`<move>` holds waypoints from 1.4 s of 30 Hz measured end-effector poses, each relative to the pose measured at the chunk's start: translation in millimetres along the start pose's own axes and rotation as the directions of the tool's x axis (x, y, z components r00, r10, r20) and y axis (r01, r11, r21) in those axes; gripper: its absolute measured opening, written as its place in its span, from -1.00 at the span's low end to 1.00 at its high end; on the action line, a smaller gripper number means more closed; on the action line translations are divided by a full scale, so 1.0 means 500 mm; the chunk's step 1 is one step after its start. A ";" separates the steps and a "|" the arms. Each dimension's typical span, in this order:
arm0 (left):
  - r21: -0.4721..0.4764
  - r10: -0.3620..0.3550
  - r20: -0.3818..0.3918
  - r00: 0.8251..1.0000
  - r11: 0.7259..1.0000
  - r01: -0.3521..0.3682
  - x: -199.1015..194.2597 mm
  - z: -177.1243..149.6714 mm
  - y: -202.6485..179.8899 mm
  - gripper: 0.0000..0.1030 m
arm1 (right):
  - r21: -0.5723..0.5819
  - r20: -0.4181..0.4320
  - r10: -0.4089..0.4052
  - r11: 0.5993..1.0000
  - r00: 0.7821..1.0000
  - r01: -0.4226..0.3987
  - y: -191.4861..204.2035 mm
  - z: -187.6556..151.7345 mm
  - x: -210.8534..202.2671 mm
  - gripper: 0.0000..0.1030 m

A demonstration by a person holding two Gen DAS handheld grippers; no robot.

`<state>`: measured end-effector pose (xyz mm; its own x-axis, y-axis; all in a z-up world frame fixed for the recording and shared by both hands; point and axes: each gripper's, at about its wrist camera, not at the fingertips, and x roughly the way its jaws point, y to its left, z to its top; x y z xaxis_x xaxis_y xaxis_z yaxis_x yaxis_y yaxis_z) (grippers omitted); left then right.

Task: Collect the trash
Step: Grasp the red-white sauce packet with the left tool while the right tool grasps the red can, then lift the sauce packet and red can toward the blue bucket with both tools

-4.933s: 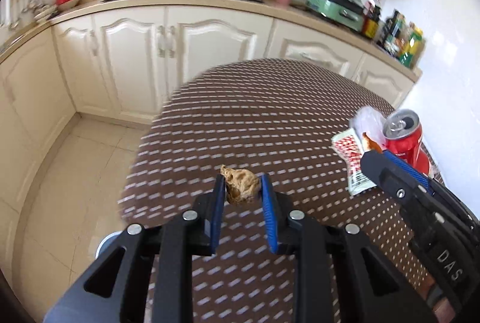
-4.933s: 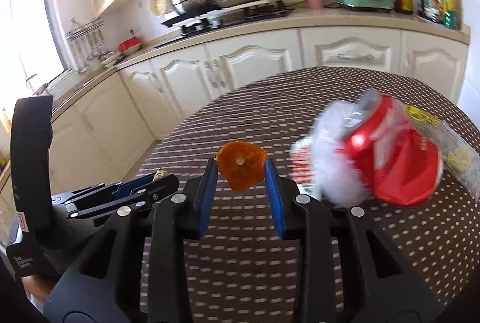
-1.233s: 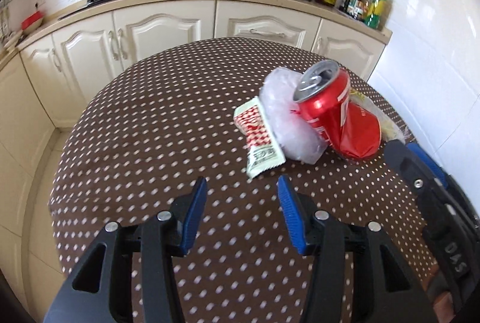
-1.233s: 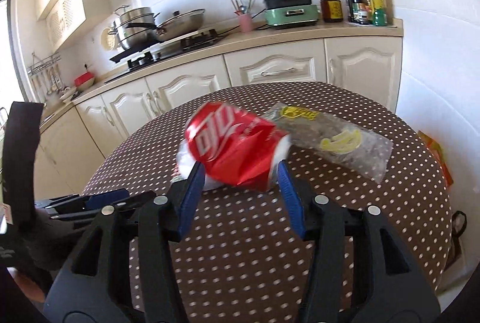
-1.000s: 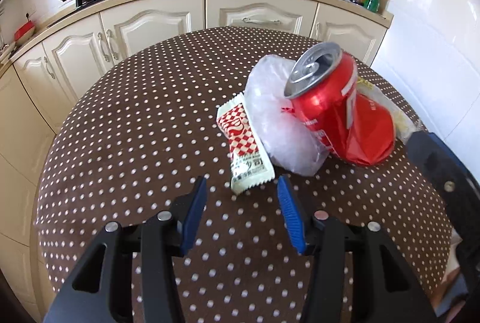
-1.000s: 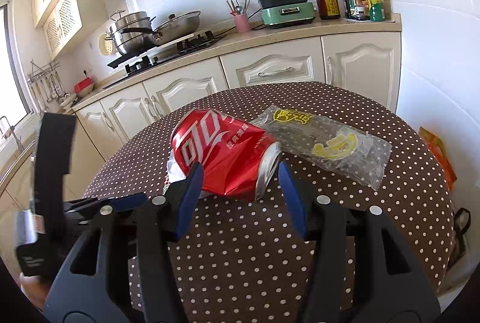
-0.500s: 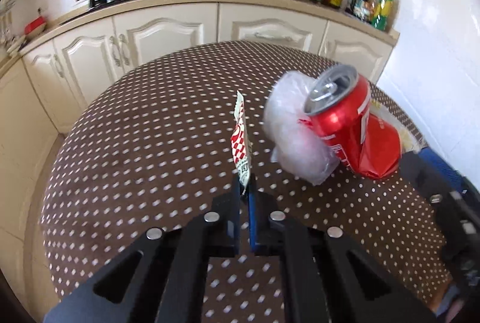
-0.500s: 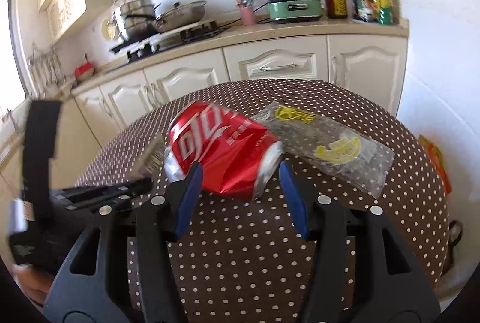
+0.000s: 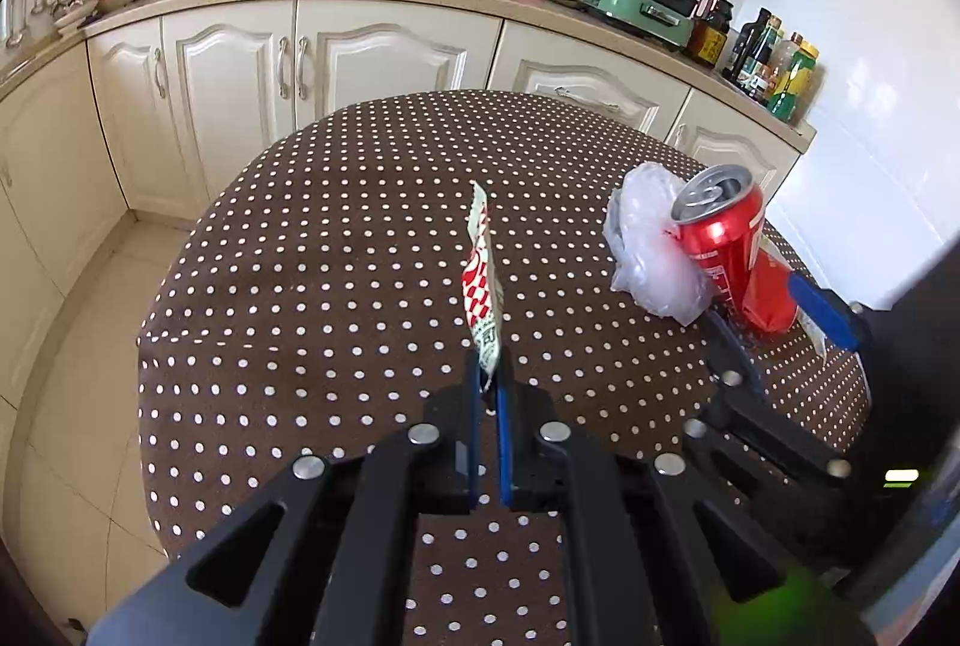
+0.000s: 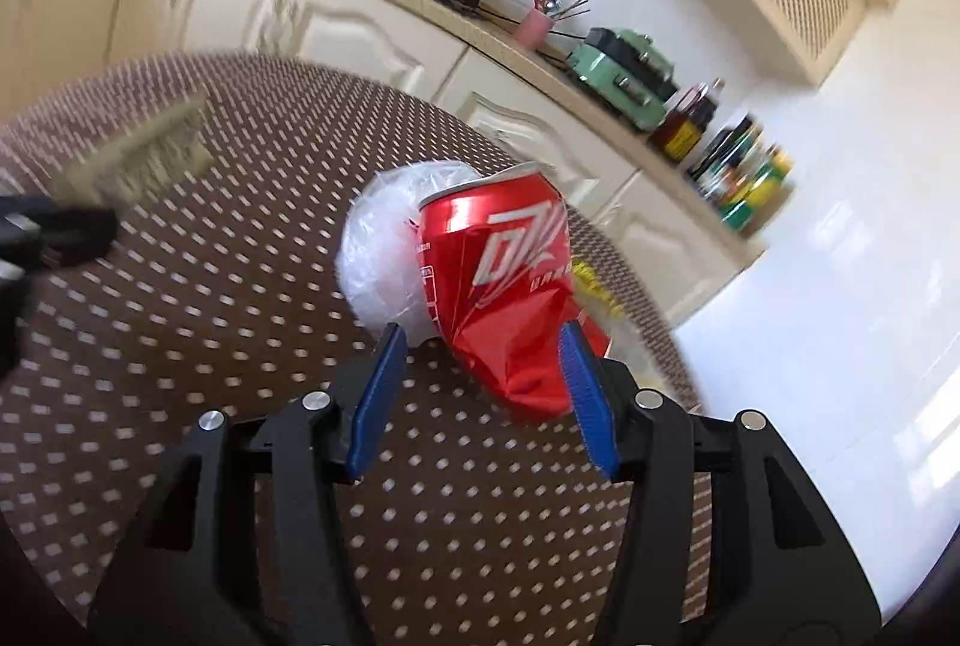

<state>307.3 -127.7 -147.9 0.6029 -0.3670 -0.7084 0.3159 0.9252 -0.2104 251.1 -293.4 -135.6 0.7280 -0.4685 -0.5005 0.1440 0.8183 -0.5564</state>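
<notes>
On the worktop (image 9: 336,250), a round surface under a brown dotted cloth, and just above it:

- Sachet (image 9: 483,280), red-and-white check, count one. Held clear of the cloth, standing on edge, its lower end pinched in the left gripper (image 9: 489,394), whose jaws are together on it.
- Can (image 10: 504,274), red, dented, count one. It leans on the cloth between the blue pads of the right gripper (image 10: 483,394); the jaws stand apart, one on each side. Whether the pads touch the can cannot be told.
- Clear plastic wad (image 10: 384,250), crumpled, count one, touching the can on its left.
- Clear wrapper with yellow print (image 10: 591,280), count one seen, mostly hidden behind the can.

Risks, as judged:
- The sachet is caught by a thin margin only; a quick swing could slip it out, because limp film gives the pads little to bite.
- The can is crushed and uneven; closing on the crumpled lower end could make it twist or squirt forward and roll off the worktop.
- The plastic wad lies against the can and near the left pad; it may be dragged along or nudged away when the jaws close.
- The two grippers are near each other over the same patch and could collide.
</notes>
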 end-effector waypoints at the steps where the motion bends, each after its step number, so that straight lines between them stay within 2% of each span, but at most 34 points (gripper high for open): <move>1: -0.003 0.001 0.003 1.000 1.000 -0.001 0.001 0.002 0.002 -0.91 | -0.017 -0.001 -0.018 1.000 1.000 0.018 0.006 0.001 0.006 0.03; 3: -0.007 0.000 0.001 1.000 1.000 0.000 0.005 0.005 0.004 -0.91 | -0.066 -0.005 -0.075 0.995 0.997 0.074 0.020 0.006 0.023 0.03; 6: -0.009 0.008 0.001 1.000 1.000 -0.008 0.015 0.014 0.007 -0.91 | -0.098 -0.011 -0.095 0.991 0.995 0.093 0.030 0.012 0.043 0.00; 7: -0.012 0.008 -0.001 1.000 1.000 -0.008 0.019 0.016 0.008 -0.91 | -0.101 -0.007 -0.098 0.990 0.995 0.097 0.031 0.013 0.045 -0.31; 8: -0.018 0.008 -0.001 1.000 1.000 -0.008 0.022 0.019 0.011 -0.91 | -0.098 -0.008 -0.092 0.991 0.996 0.090 0.030 0.016 0.049 -0.49; 10: -0.020 0.011 -0.001 1.000 1.000 -0.011 0.026 0.022 0.015 -0.91 | -0.073 -0.016 -0.088 0.994 0.996 0.086 0.021 0.018 0.054 -0.63; 12: -0.030 0.007 -0.002 1.000 1.000 -0.007 0.028 0.024 0.021 -0.91 | -0.029 -0.003 -0.068 0.997 0.998 0.068 0.003 0.022 0.049 -0.66; 15: -0.037 0.003 0.004 1.000 0.999 -0.003 0.023 0.024 0.026 -0.91 | 0.089 0.045 -0.031 0.996 0.998 0.027 -0.043 0.023 0.028 -0.66; 19: -0.033 -0.011 0.022 1.000 0.999 0.012 0.001 0.016 0.028 -0.91 | 0.269 0.116 0.072 0.958 0.991 -0.101 -0.112 0.017 -0.017 -0.67; 22: -0.038 -0.025 0.040 0.999 0.999 0.027 -0.025 0.010 0.036 -0.91 | 0.336 0.158 0.128 0.925 0.979 -0.175 -0.138 0.015 -0.051 -0.67; 23: -0.043 -0.029 0.049 0.998 0.999 0.031 -0.036 0.008 0.041 -0.91 | 0.365 0.181 0.176 0.901 0.968 -0.232 -0.146 0.015 -0.063 -0.67; 26: -0.062 -0.039 0.071 0.997 0.997 0.044 -0.066 0.004 0.060 -0.91 | 0.382 0.221 0.239 0.871 0.946 -0.309 -0.144 0.026 -0.094 -0.67; 28: -0.084 -0.036 0.092 0.995 0.996 0.044 -0.093 -0.002 0.086 -0.91 | 0.390 0.242 0.312 0.836 0.919 -0.387 -0.129 0.033 -0.113 -0.67; 30: -0.108 -0.032 0.105 0.994 0.993 0.043 -0.115 -0.010 0.114 -0.91 | 0.365 0.265 0.338 0.832 0.903 -0.418 -0.103 0.052 -0.139 -0.67; 34: -0.175 -0.011 0.118 0.993 0.984 0.031 -0.156 -0.031 0.192 -0.91 | 0.302 0.300 0.458 0.787 0.837 -0.538 -0.027 0.092 -0.188 -0.67; 37: -0.228 0.031 0.128 0.991 0.974 -0.001 -0.187 -0.049 0.266 -0.91 | 0.246 0.309 0.542 0.748 0.782 -0.616 0.045 0.123 -0.225 -0.67; 42: -0.306 0.111 0.123 0.986 0.950 -0.068 -0.227 -0.083 0.392 -0.91 | 0.159 0.303 0.646 0.691 0.701 -0.705 0.175 0.162 -0.279 -0.67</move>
<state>270.4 99.4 -136.4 0.7200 -0.2714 -0.6387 0.0344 0.9332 -0.3577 216.5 -129.2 -60.6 0.8064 0.3010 -0.5091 -0.3075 0.9487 0.0739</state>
